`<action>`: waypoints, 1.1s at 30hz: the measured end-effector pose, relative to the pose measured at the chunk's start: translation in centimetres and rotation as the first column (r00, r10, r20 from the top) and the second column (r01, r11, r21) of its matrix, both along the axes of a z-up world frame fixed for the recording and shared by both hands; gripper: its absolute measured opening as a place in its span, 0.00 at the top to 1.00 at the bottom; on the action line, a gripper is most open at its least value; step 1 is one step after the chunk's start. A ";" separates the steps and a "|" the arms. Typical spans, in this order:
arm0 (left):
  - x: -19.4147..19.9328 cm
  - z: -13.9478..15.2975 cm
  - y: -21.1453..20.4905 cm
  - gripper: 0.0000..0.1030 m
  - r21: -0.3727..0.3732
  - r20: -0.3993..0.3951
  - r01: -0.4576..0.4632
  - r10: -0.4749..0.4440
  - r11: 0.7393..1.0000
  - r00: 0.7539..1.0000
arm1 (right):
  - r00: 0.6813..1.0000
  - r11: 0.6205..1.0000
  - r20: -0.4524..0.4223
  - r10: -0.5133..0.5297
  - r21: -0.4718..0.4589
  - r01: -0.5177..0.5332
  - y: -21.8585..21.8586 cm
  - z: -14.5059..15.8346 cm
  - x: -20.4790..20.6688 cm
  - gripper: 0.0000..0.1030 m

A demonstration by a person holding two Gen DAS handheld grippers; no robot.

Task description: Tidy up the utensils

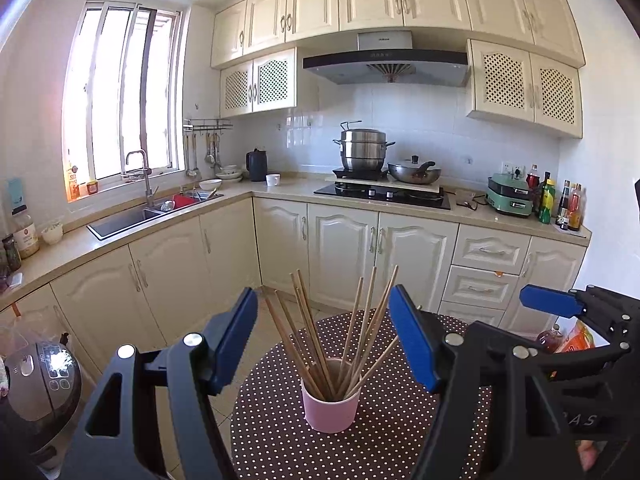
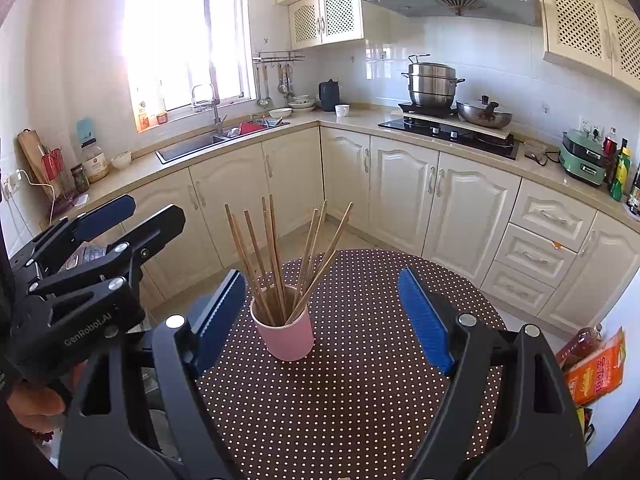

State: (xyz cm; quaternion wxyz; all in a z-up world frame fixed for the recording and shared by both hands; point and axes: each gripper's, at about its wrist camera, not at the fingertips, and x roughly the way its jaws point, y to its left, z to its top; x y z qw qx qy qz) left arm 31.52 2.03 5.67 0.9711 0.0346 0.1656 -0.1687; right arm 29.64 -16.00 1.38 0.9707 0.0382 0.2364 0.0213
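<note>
A pink cup (image 1: 330, 408) (image 2: 286, 336) stands upright on a round table with a dark polka-dot cloth (image 1: 380, 440) (image 2: 360, 380). Several wooden chopsticks (image 1: 320, 332) (image 2: 276, 256) stand in it, fanned out. My left gripper (image 1: 324, 340) is open, its blue pads to either side of the chopsticks and nearer to me than the cup, touching nothing. My right gripper (image 2: 320, 320) is open too, empty, with the cup just ahead and left of centre. Each gripper shows at the edge of the other's view, the right gripper (image 1: 560, 300) and the left gripper (image 2: 108, 216).
An L-shaped kitchen counter runs behind, with a sink (image 1: 132, 216), a stove with a steel pot (image 1: 362, 152) and a wok (image 1: 414, 172). A rice cooker (image 1: 40, 380) sits at the left. An orange package (image 2: 596, 368) and a bottle stand to the right of the table.
</note>
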 end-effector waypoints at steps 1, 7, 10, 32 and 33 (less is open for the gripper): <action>0.1 0.0 0.1 0.35 -0.003 -0.002 0.000 0.000 1.000 1.000 | 1.000 1.000 0.000 0.000 -0.001 0.000 0.1 0.0 0.0 0.24; 0.2 -0.2 0.5 0.32 -0.016 -0.004 -0.003 0.003 1.000 1.000 | 1.000 1.000 0.000 0.000 -0.006 0.000 0.5 0.0 0.2 0.24; 0.1 -0.1 0.7 0.32 -0.013 0.015 -0.006 0.006 1.000 1.000 | 1.000 1.000 0.001 -0.002 -0.007 0.002 0.6 0.1 0.2 0.23; 0.3 -0.4 0.6 0.32 -0.016 0.006 -0.001 0.002 1.000 1.000 | 1.000 1.000 -0.010 -0.003 -0.003 0.003 0.7 0.0 0.3 0.22; 0.3 -0.5 0.6 0.32 -0.015 0.005 -0.002 0.002 1.000 1.000 | 1.000 1.000 -0.009 -0.004 -0.004 0.003 0.7 0.0 0.3 0.22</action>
